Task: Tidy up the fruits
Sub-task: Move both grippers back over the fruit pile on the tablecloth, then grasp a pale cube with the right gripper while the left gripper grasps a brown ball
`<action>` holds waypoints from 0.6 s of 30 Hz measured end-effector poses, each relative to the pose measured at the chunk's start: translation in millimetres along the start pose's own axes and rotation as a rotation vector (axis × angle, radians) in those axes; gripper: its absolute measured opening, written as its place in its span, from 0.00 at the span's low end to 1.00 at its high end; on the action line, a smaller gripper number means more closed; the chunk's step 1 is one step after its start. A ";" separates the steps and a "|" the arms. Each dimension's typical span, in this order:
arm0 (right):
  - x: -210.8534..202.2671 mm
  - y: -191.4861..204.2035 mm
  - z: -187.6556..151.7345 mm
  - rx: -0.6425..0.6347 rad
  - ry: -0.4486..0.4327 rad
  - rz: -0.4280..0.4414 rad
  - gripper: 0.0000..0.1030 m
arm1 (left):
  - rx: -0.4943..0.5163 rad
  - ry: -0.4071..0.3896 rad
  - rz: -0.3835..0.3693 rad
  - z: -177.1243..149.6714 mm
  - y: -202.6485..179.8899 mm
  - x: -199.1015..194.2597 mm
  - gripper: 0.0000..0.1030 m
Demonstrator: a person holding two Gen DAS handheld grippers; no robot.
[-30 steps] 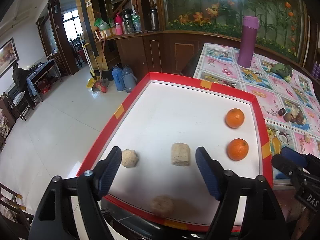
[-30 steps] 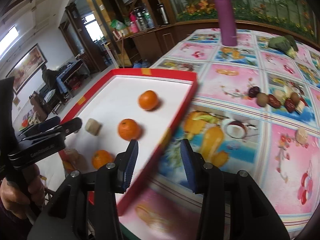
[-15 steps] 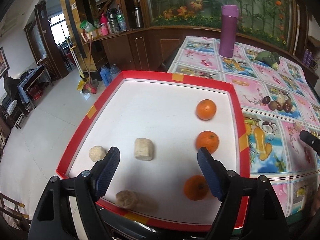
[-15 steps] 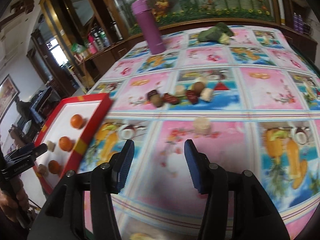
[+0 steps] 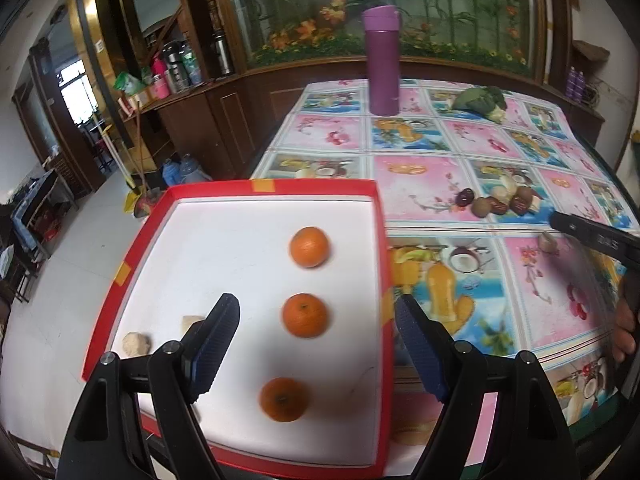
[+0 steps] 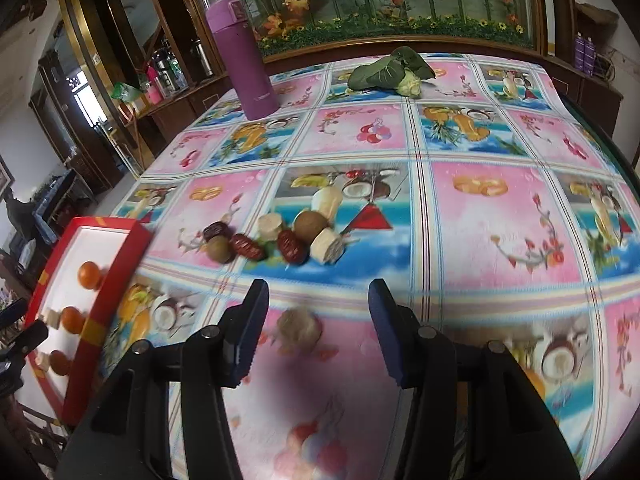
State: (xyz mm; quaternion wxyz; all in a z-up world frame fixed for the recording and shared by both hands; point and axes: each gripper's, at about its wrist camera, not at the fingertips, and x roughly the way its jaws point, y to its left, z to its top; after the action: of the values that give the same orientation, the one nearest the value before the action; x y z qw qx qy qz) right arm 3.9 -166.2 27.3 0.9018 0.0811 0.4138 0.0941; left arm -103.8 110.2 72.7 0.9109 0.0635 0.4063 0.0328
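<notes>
A red-rimmed white tray (image 5: 276,189) holds three oranges in a line: far (image 5: 309,247), middle (image 5: 305,315), near (image 5: 283,399). Pale beige chunks (image 5: 136,343) lie at its left. My left gripper (image 5: 318,340) hovers open over the tray, the middle orange between its fingers in view. On the patterned tablecloth a heap of small fruits (image 6: 276,238) lies: dark red dates, brown round ones, pale cut pieces. A single beige lump (image 6: 299,327) sits just ahead of my right gripper (image 6: 318,330), which is open and empty. The tray (image 6: 106,280) shows at that view's left.
A tall purple flask (image 6: 244,58) stands at the table's far side, and a leafy green vegetable (image 6: 390,70) lies beside it. The table's left edge drops to a tiled floor (image 5: 60,280). The right gripper's tip (image 5: 592,236) reaches into the left wrist view.
Both views have swung right. My left gripper now sits over the oranges instead of the beige chunks. My right gripper left the tray edge and came up to the single beige lump.
</notes>
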 end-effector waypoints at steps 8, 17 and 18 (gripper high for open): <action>36.2 -8.4 18.6 -0.015 0.038 -0.006 0.35 | 0.055 0.017 -0.054 13.1 -32.4 6.0 0.78; 43.5 -10.8 26.8 -0.064 0.033 -0.021 0.24 | 0.102 0.042 -0.119 34.5 -67.3 27.2 0.78; 43.0 -14.1 28.1 -0.058 0.033 -0.027 0.24 | 0.107 0.045 -0.130 37.1 -71.8 30.1 0.78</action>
State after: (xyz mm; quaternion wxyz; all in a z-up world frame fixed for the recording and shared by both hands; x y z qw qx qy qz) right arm 54.3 -171.6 10.8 0.8981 0.0479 0.4267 0.0952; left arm -55.5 39.2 65.0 0.8971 0.0850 0.4310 -0.0469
